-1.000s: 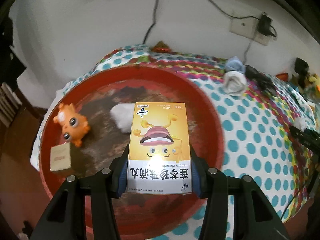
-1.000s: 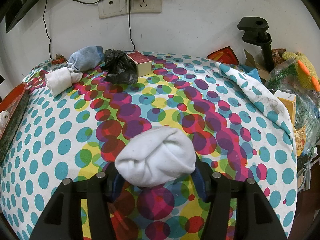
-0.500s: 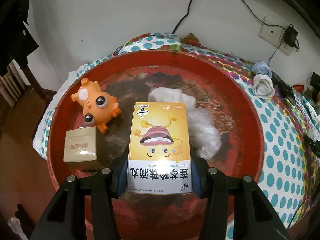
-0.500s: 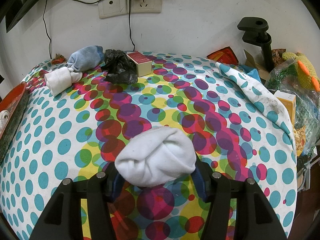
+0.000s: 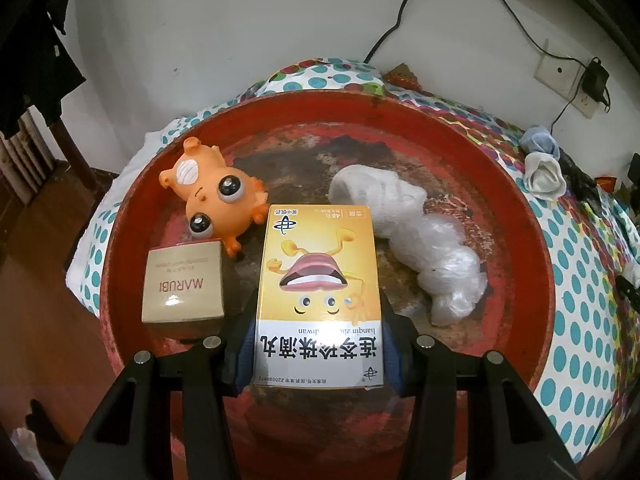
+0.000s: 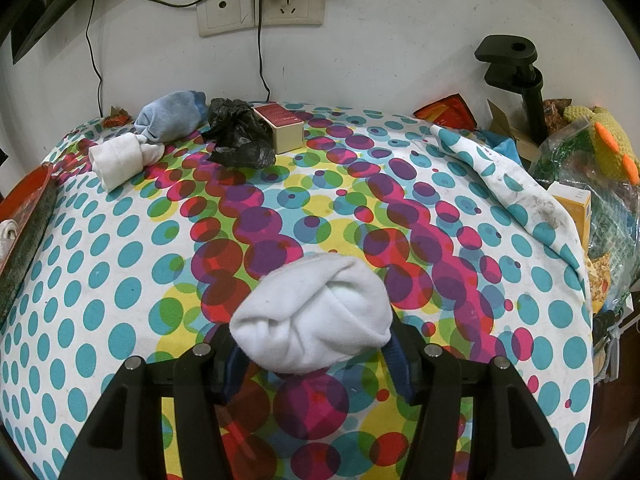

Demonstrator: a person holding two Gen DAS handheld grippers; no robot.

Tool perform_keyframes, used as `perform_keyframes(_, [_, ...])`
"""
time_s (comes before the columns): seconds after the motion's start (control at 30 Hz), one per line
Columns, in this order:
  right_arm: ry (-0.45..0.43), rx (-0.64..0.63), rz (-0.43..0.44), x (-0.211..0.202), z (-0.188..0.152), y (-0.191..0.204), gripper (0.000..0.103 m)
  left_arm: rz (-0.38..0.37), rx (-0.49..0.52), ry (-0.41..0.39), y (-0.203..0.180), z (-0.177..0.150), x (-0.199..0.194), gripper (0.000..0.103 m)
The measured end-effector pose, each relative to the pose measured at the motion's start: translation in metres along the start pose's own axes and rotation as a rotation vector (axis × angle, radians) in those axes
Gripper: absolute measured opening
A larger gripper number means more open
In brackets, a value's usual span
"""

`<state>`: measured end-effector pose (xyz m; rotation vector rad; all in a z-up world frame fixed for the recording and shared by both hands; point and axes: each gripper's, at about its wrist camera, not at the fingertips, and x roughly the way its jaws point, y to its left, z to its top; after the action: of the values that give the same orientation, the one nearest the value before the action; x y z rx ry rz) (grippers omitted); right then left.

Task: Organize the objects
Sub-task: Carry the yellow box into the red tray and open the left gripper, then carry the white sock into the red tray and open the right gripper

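Left claw (image 5: pixel 318 354) is clamped on the yellow medicine box (image 5: pixel 318 292), pads pressing both long sides, the box poking forward over the middle of the red basin (image 5: pixel 532 248). Just left of the claw sits a small beige carton (image 5: pixel 183 284), and beyond that carton an orange toy (image 5: pixel 218 196) lies on its side, one foot right at the carton's far corner. Ahead and to the right of the claw, a crumpled clear plastic bag (image 5: pixel 424 240) runs toward the right wall. Open basin floor shows ahead of the box tip and under the claw. The basin rests on the spotted tablecloth (image 5: pixel 580 280), near the table's left edge. Over to the right claw (image 6: pixel 314 354): it's gripping a rolled white sock (image 6: pixel 312 314), held above a wide free stretch of table. Far ahead and left, against the wall, a second white sock (image 6: pixel 120 158), a blue sock (image 6: pixel 172 116), a black bag (image 6: pixel 240 136) and a red-topped box (image 6: pixel 282 126) cluster together. Cluttered bags crowd the right edge.
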<state>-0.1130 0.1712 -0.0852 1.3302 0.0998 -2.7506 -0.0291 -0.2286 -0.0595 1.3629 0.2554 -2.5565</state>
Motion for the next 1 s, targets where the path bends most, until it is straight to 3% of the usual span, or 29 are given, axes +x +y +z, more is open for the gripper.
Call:
perform_keyframes(0.43, [0.000, -0.001, -0.001, 0.000, 0.000, 0.001, 0.059, -0.005, -0.013, -0.007, 0.011, -0.004, 0.004, 0.048])
perform_keyframes(0.77, [0.000, -0.003, -0.002, -0.001, 0.000, 0.002, 0.059, 0.001, -0.014, -0.055, 0.014, -0.006, -0.013, 0.068])
perform_keyframes(1.0, [-0.013, -0.047, -0.062, -0.004, 0.002, 0.007, 0.057, 0.028, 0.022, -0.118, 0.010, -0.015, -0.029, 0.084])
